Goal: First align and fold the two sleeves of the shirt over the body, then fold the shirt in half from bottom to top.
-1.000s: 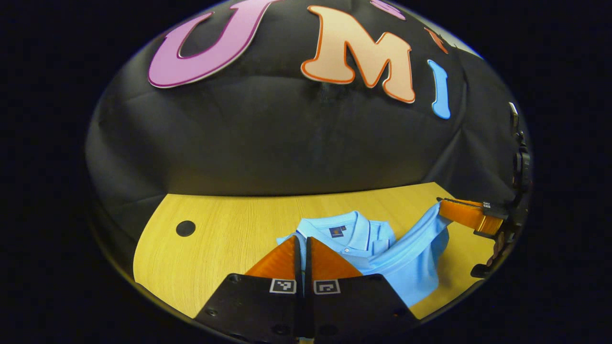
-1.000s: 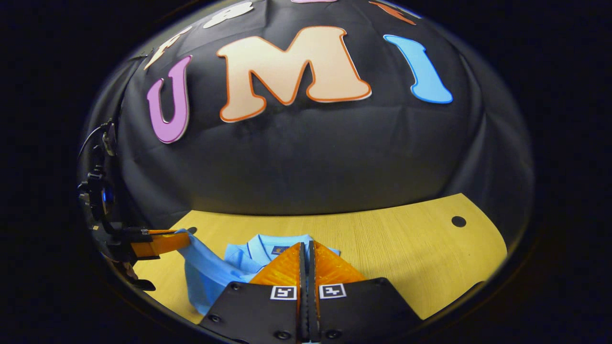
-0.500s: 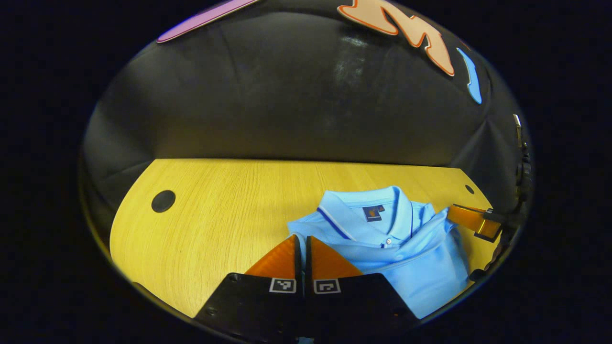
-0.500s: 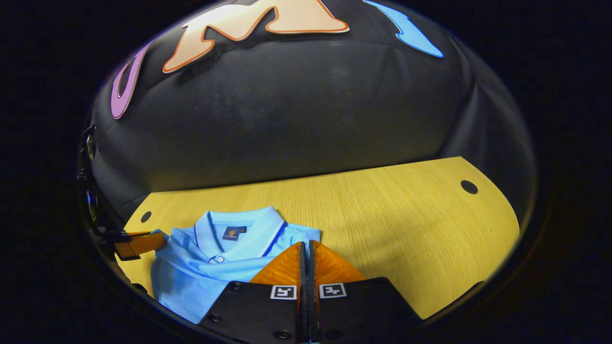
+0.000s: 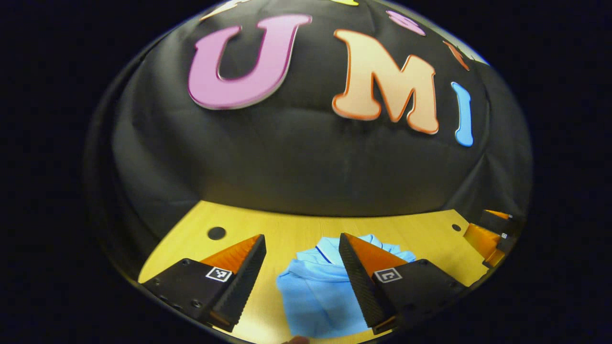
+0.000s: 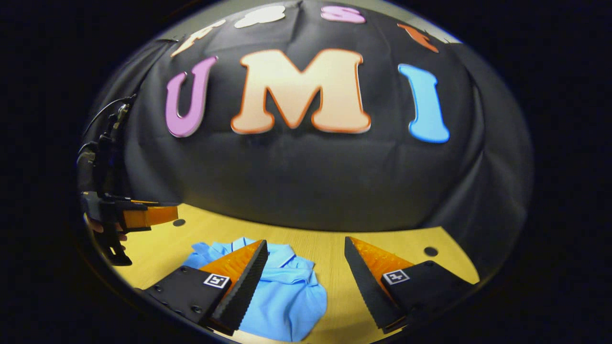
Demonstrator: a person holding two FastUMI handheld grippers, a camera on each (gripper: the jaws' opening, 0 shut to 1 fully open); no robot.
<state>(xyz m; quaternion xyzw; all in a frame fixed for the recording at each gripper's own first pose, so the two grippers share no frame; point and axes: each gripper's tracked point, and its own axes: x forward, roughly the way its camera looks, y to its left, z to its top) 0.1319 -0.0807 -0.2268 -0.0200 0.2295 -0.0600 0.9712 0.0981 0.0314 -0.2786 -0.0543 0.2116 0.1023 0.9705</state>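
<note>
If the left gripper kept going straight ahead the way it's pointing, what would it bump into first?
Probably the folded blue shirt on the wooden table, lying between the left gripper's open fingers; depth is unclear, so it might pass over toward the black wall.

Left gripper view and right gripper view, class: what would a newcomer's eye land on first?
The folded light blue polo shirt lies on the yellow wooden table. Both grippers hang open above it: the left gripper, with the shirt between its fingers, and the right gripper, with the shirt under its left finger.

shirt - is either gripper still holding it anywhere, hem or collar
Nothing is held. The left gripper and right gripper are both open above the shirt, which lies folded on the table.
</note>
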